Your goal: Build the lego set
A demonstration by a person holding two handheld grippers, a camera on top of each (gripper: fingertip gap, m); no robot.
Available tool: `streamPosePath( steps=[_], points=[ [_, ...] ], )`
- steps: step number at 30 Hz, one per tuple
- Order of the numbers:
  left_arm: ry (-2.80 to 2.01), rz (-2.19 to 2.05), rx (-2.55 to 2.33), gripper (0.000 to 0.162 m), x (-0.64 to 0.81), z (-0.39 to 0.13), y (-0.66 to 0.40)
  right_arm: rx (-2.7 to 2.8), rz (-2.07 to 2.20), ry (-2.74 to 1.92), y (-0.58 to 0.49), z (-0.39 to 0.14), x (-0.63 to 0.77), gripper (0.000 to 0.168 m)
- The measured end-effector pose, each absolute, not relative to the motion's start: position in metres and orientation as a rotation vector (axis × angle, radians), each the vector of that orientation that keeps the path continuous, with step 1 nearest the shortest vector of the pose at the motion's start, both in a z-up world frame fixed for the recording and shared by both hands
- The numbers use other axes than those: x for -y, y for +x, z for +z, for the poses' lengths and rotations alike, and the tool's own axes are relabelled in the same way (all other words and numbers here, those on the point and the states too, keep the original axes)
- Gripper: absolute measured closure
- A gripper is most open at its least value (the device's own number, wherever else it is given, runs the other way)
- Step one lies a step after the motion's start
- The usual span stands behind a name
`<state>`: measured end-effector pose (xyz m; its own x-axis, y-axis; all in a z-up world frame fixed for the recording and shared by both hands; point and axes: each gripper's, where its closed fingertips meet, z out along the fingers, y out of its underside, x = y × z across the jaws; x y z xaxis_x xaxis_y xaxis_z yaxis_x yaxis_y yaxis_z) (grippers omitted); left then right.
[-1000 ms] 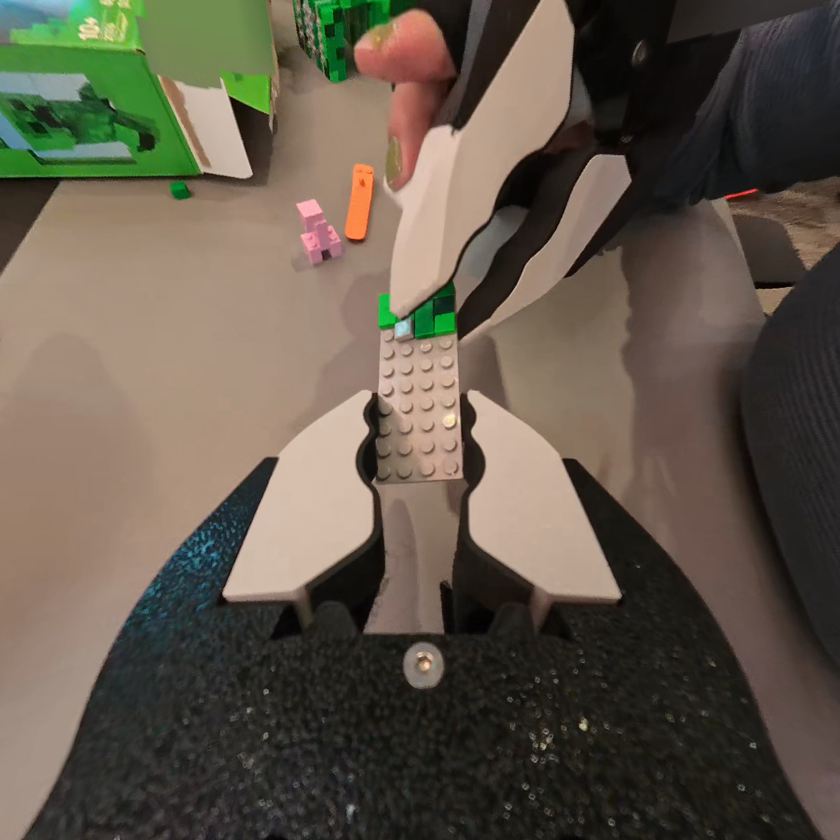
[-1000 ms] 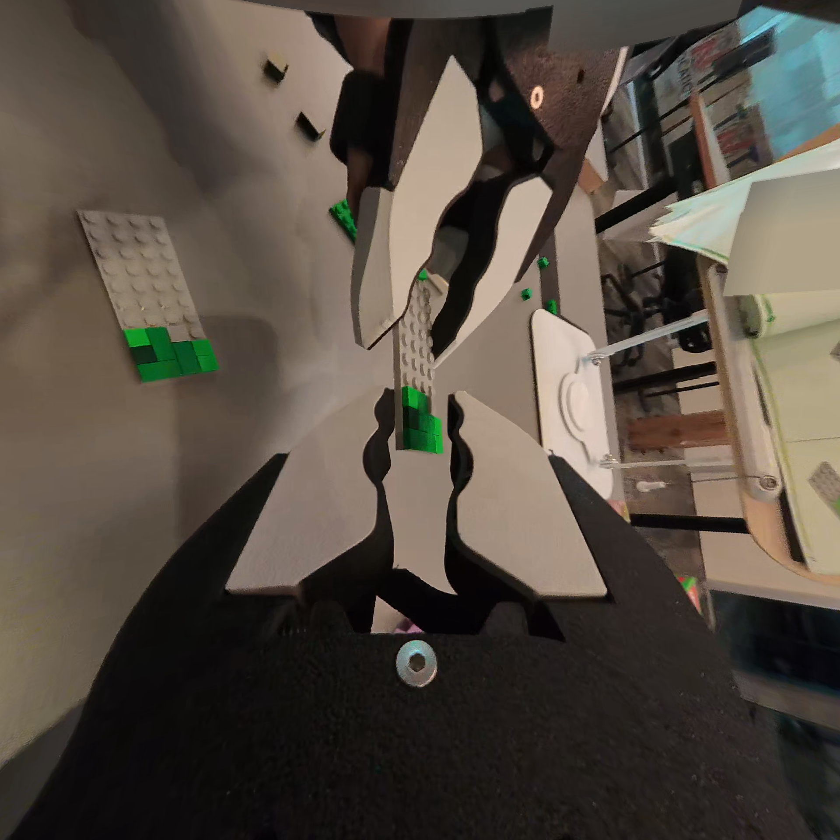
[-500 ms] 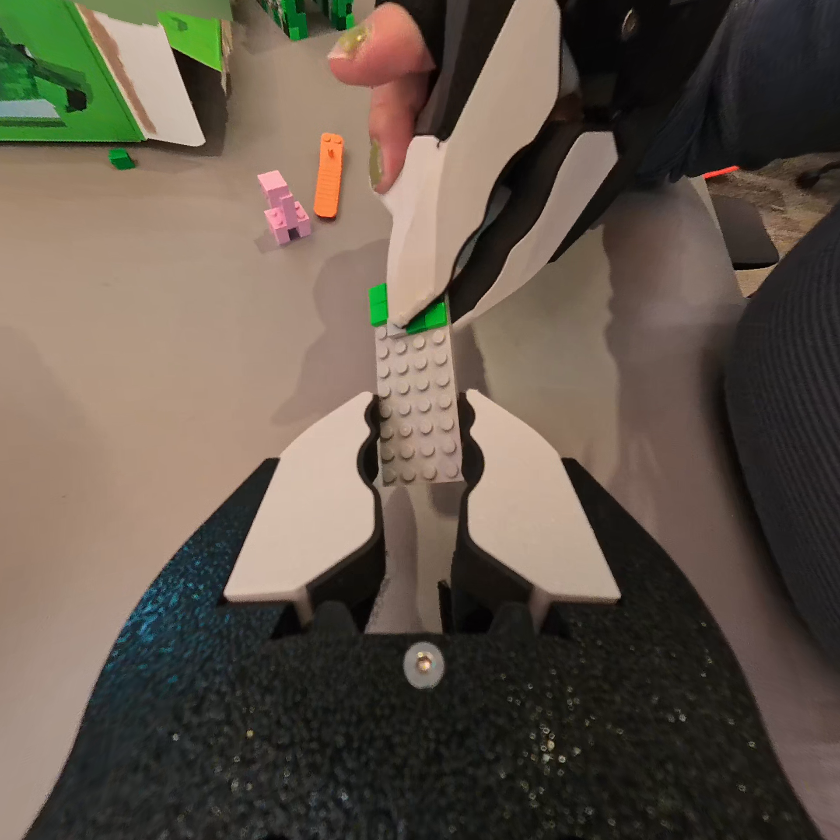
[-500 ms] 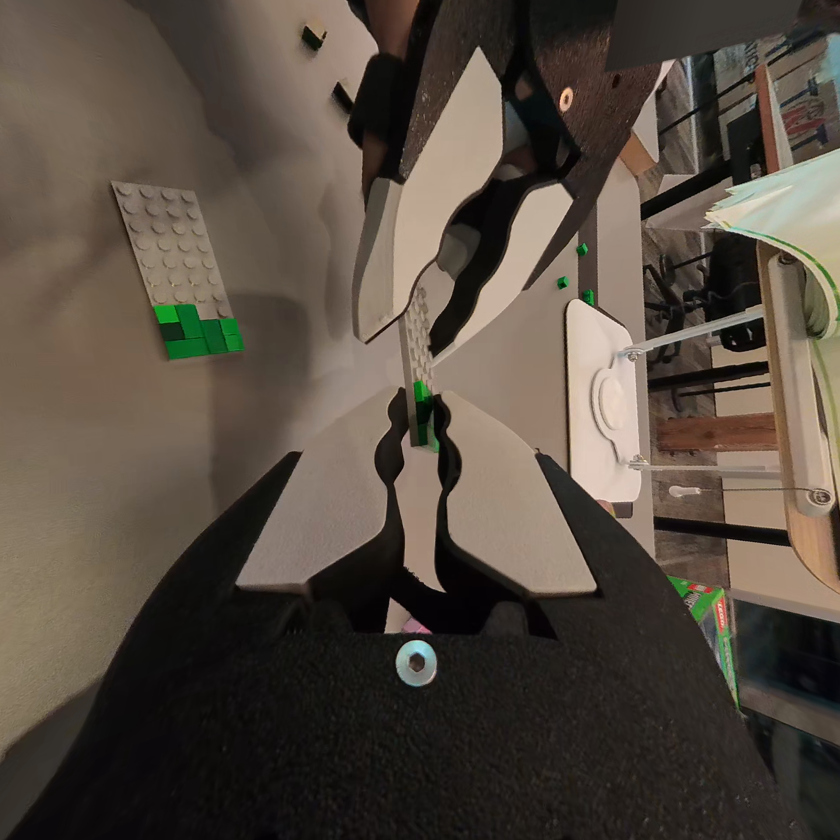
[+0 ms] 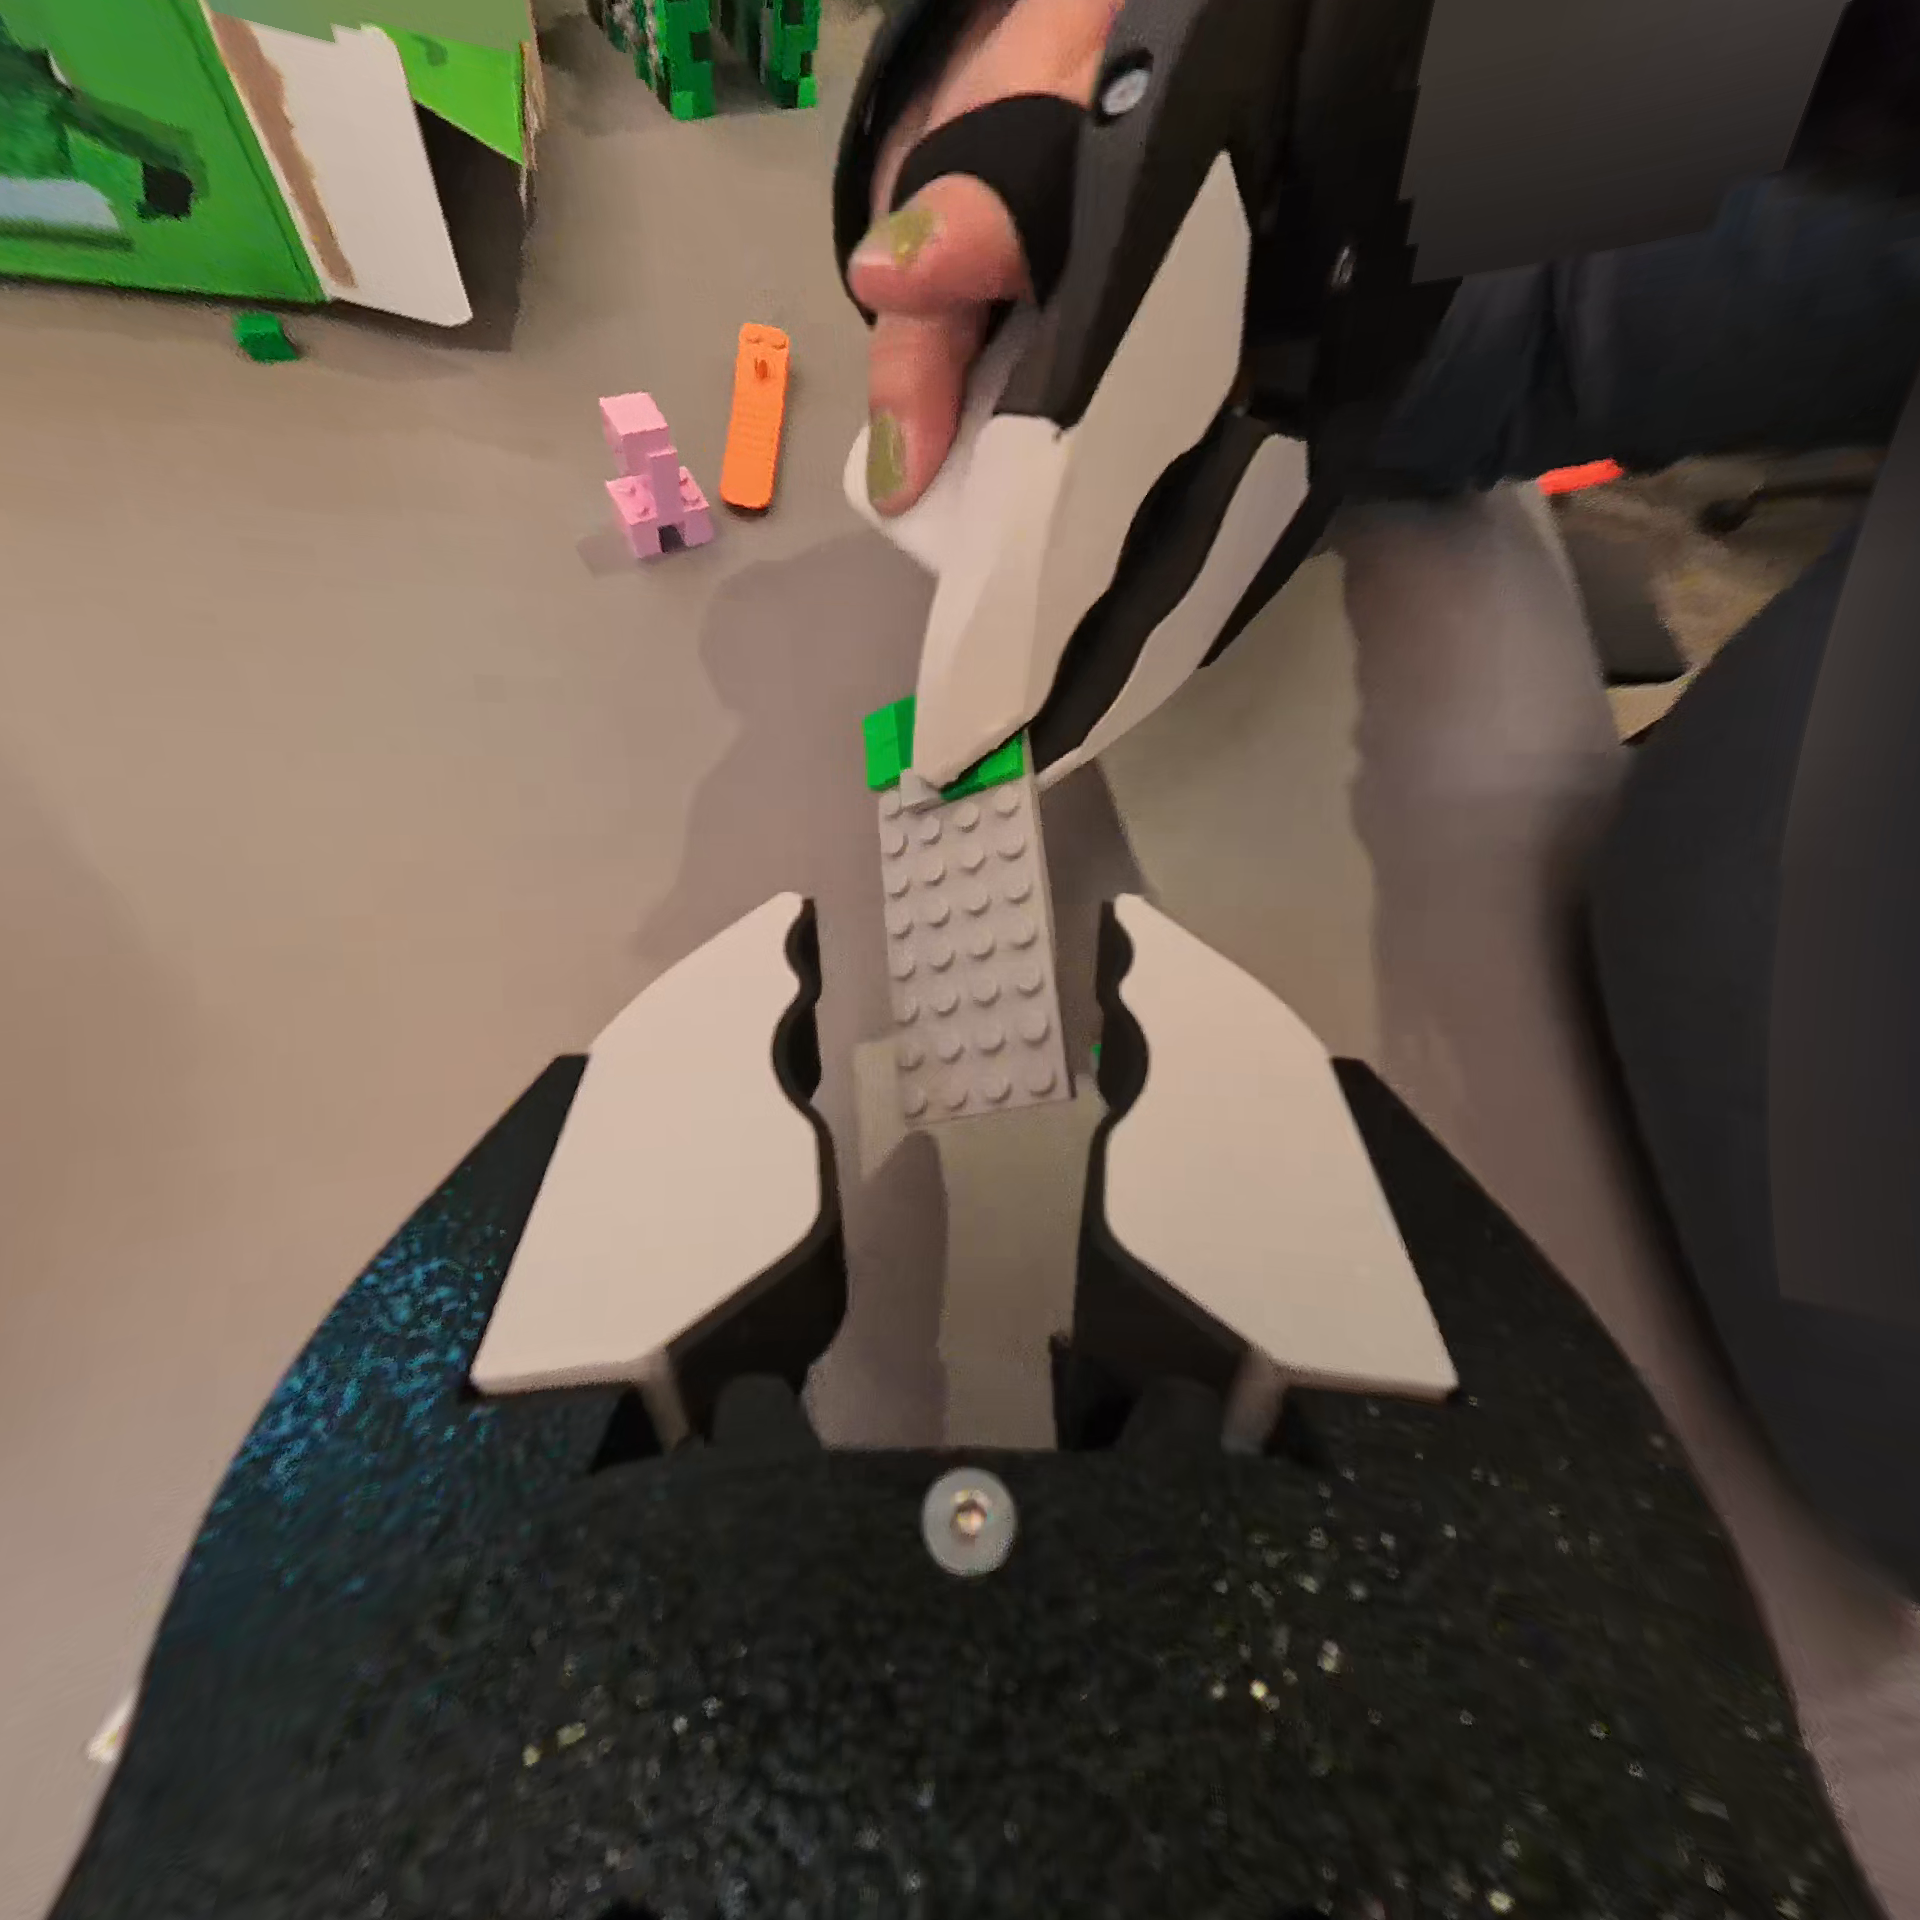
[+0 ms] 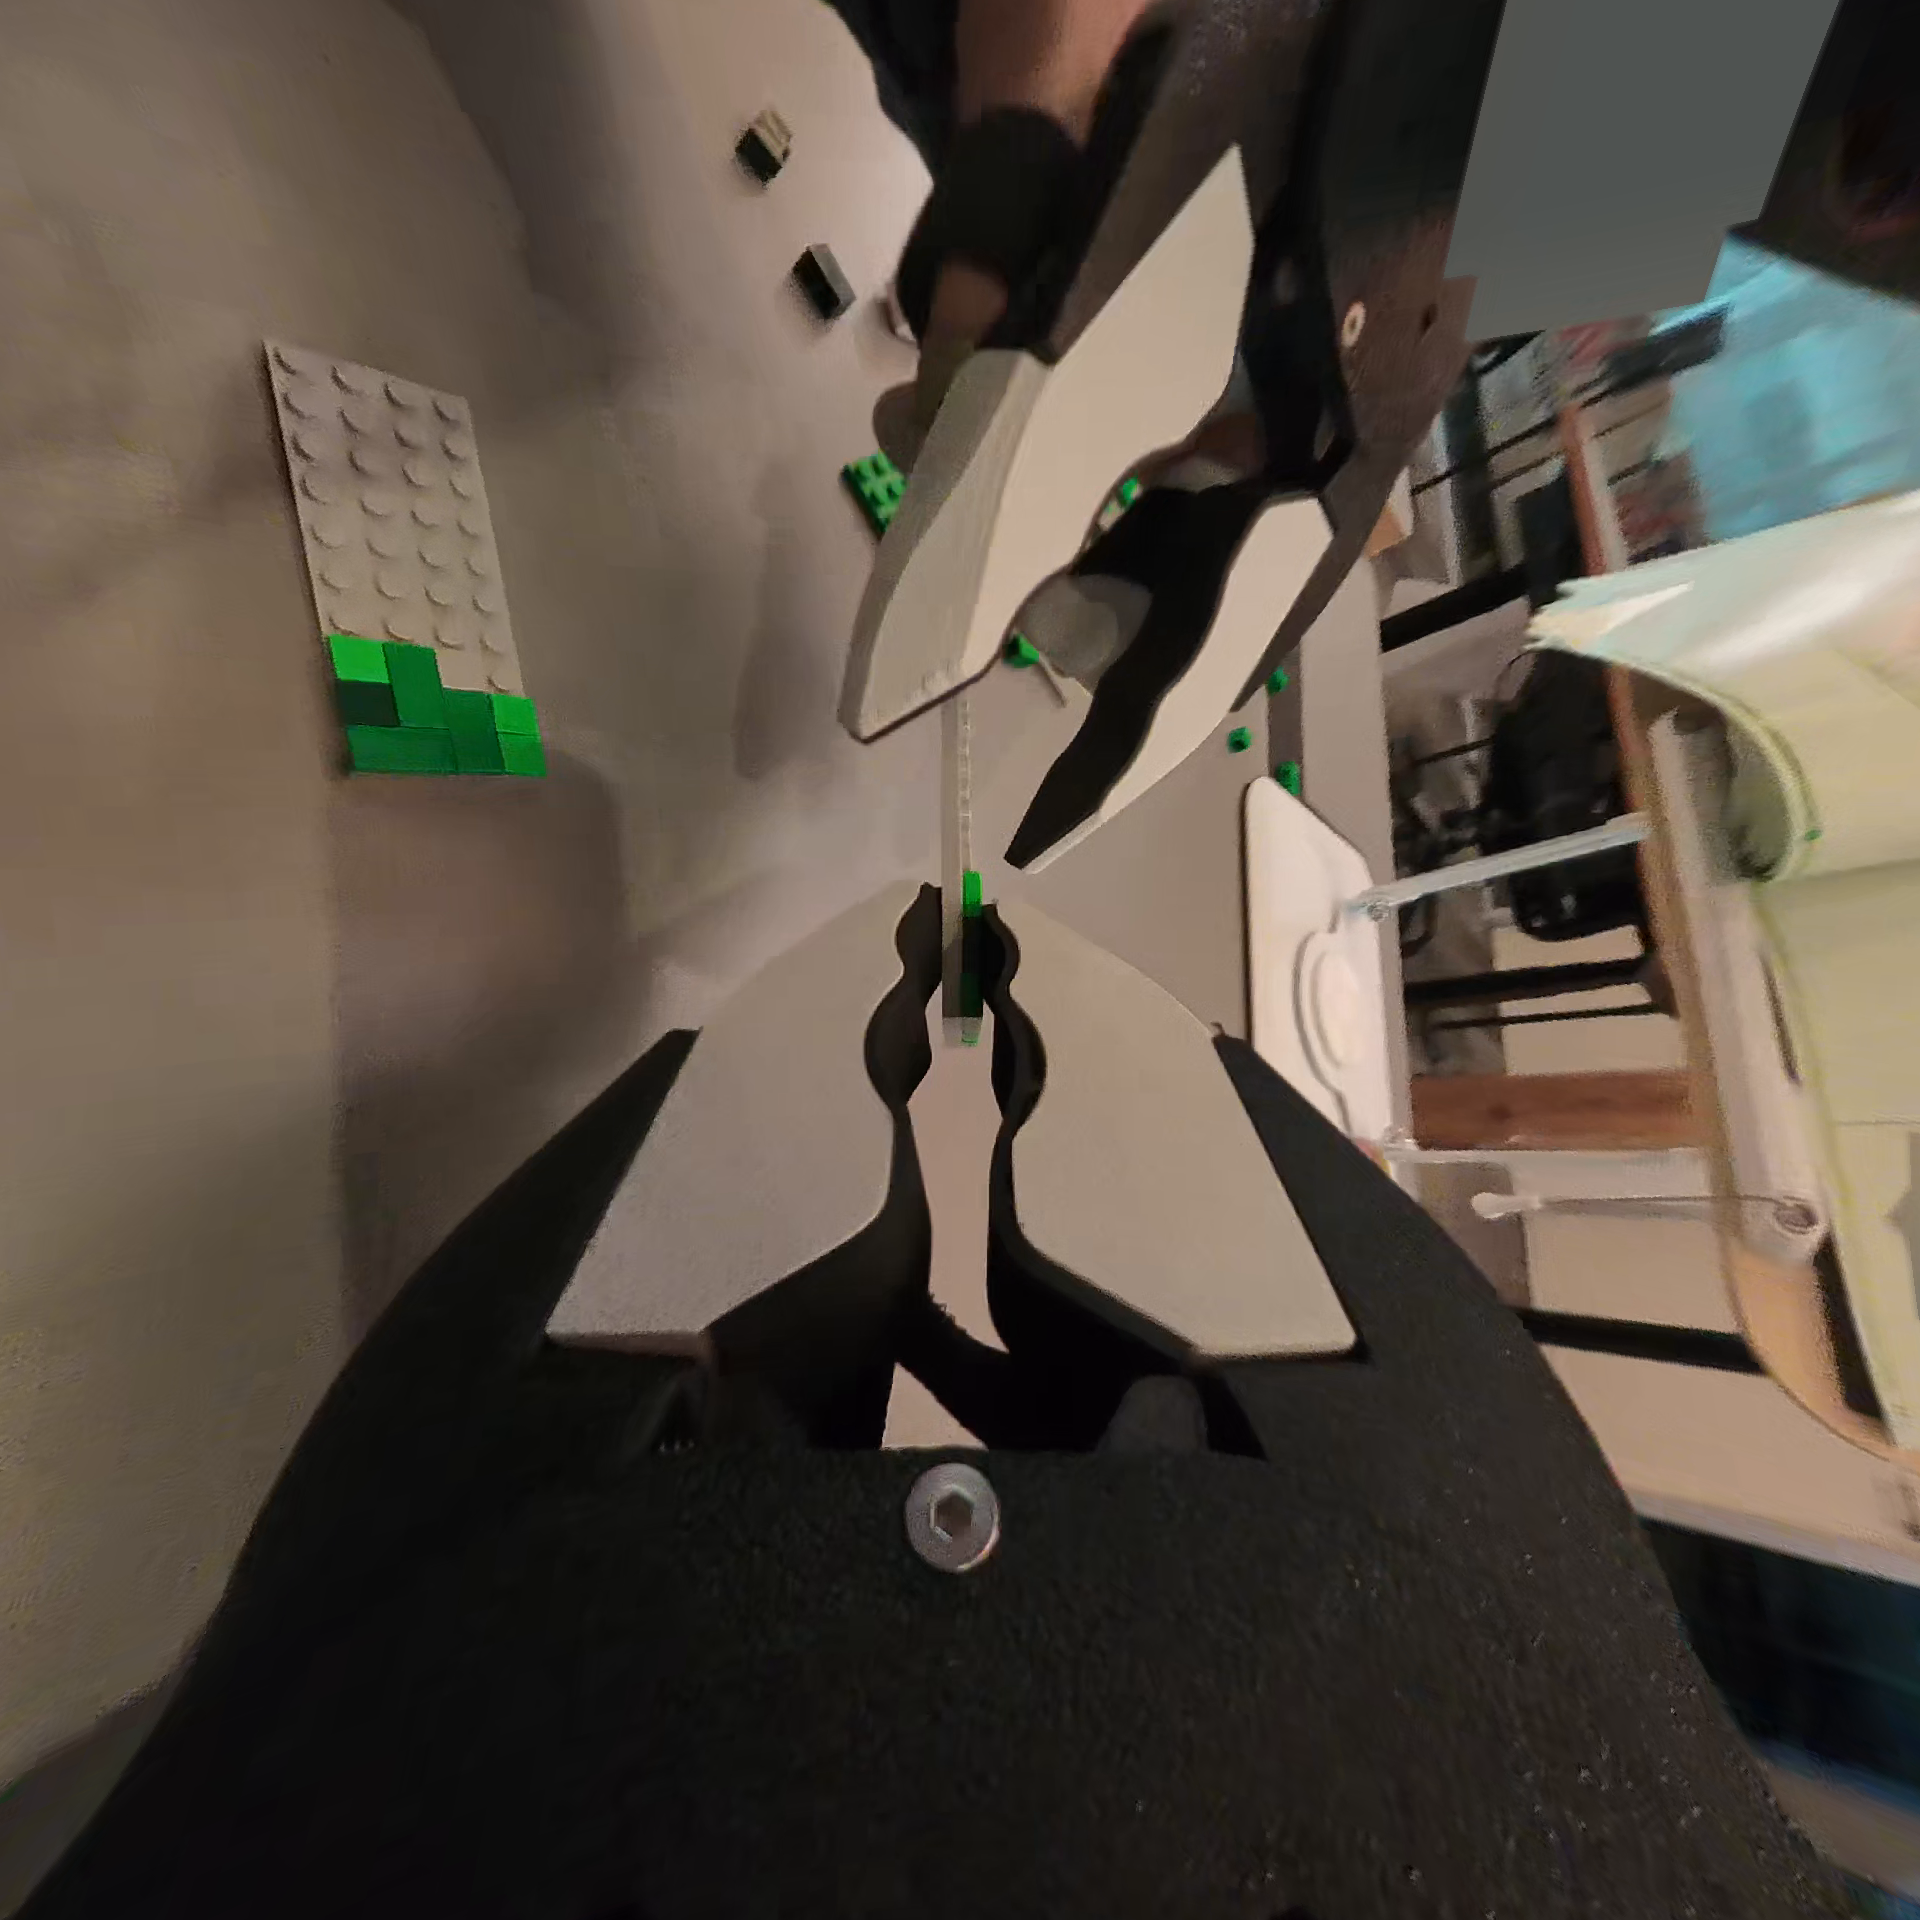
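Note:
A grey studded plate (image 5: 971, 956) with green tiles (image 5: 888, 738) on its far end hangs above the table. My right gripper (image 5: 987, 774) is shut on the green end; in the right wrist view (image 6: 958, 902) the plate (image 6: 956, 800) shows edge-on between its fingers. My left gripper (image 5: 956, 914) is open, with its fingers on either side of the plate's near end and a gap on both sides; it also shows in the right wrist view (image 6: 940, 795). A second grey plate (image 6: 384, 488) with green tiles (image 6: 436, 717) lies flat on the table.
A green box (image 5: 156, 156), a small green brick (image 5: 265, 338), a pink pig figure (image 5: 655, 478) and an orange brick separator (image 5: 756, 416) lie beyond. Dark bricks (image 6: 824, 281), a green plate (image 6: 873, 488) and a white tray (image 6: 1309, 935) sit past the grippers.
My left gripper has opened off the grey plate. My right gripper has closed further on the green end, and the plate has turned edge-on in the right wrist view.

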<state>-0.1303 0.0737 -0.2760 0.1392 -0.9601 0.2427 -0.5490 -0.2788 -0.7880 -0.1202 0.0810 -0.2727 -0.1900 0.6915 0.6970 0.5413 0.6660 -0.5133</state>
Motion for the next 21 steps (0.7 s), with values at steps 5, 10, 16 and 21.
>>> streamPosePath(
  steps=[5,10,16,21],
  points=[
    [-1.951,-1.167,-1.431,0.126,-0.0637,-0.2760,-0.1272,1.833,0.172,-0.881,-0.1207,-0.2645,-0.0772,0.162],
    [-1.951,-1.039,-1.463,0.128,-0.0681,-0.2784,-0.1316,1.782,0.128,-0.850,-0.1247,-0.2636,-0.0799,0.160],
    [-1.932,-0.928,-1.512,0.128,-0.0698,-0.2823,-0.1328,1.761,0.133,-0.920,-0.1252,-0.2633,-0.0841,0.153],
    [-1.891,-0.868,-1.559,0.129,-0.0677,-0.2822,-0.1314,1.805,0.158,-0.964,-0.1244,-0.2697,-0.0824,0.156]
  ],
)
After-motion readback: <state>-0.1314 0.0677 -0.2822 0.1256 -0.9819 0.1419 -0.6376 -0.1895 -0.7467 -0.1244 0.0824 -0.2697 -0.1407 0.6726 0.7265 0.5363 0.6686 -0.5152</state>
